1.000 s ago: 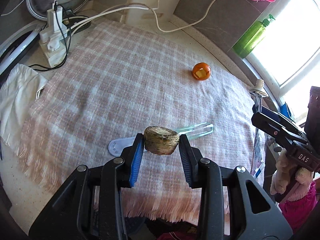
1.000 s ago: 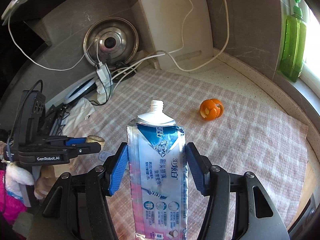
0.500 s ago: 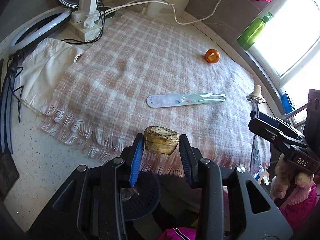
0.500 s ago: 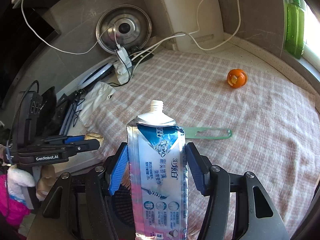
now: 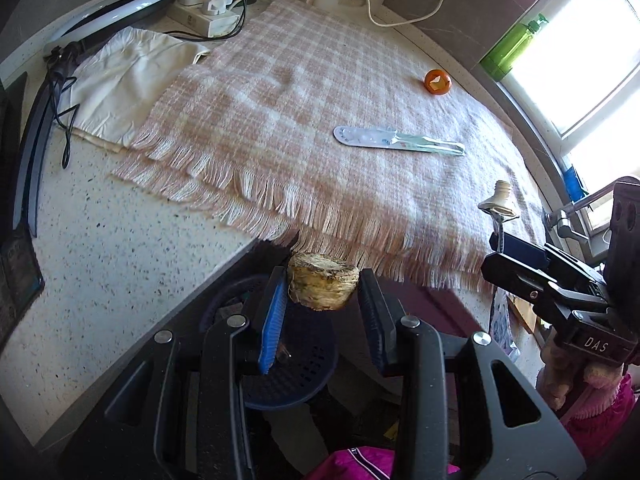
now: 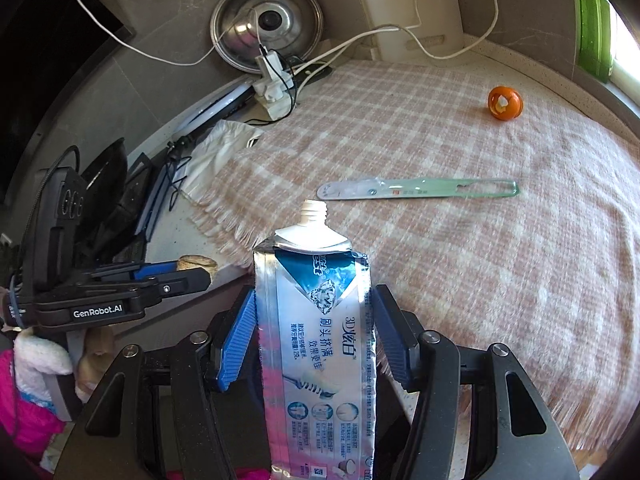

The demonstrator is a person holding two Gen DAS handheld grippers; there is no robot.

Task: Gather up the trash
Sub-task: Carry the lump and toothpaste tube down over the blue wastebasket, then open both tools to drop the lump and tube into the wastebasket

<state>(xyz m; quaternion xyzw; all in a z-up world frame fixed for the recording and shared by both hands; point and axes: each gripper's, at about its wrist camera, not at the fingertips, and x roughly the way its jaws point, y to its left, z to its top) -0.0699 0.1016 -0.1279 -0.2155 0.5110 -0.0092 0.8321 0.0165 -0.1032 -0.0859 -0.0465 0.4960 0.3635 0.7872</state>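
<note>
My left gripper (image 5: 323, 287) is shut on a brownish food scrap (image 5: 322, 286), held past the counter edge above a dark blue perforated bin (image 5: 294, 376) below. My right gripper (image 6: 314, 322) is shut on an empty toothpaste tube (image 6: 320, 340), its open neck pointing forward, near the counter's front edge. The left gripper and its scrap (image 6: 197, 265) show at the left of the right wrist view. An orange peel (image 5: 437, 81) and a clear toothbrush package (image 5: 398, 142) lie on the pink plaid cloth (image 5: 280, 92).
A white cloth (image 5: 132, 76), power strip with cables (image 5: 208, 8), ring light (image 5: 92, 12) and pot lid (image 6: 266, 28) sit at the counter's back left. A green soap bottle (image 5: 514, 50) stands by the window. Speckled counter (image 5: 100, 260) lies left of the plaid cloth.
Both grippers have pulled back from over the cloth toward the counter's front edge. The left gripper with the scrap now hangs over the blue bin. Both grips are unchanged.
</note>
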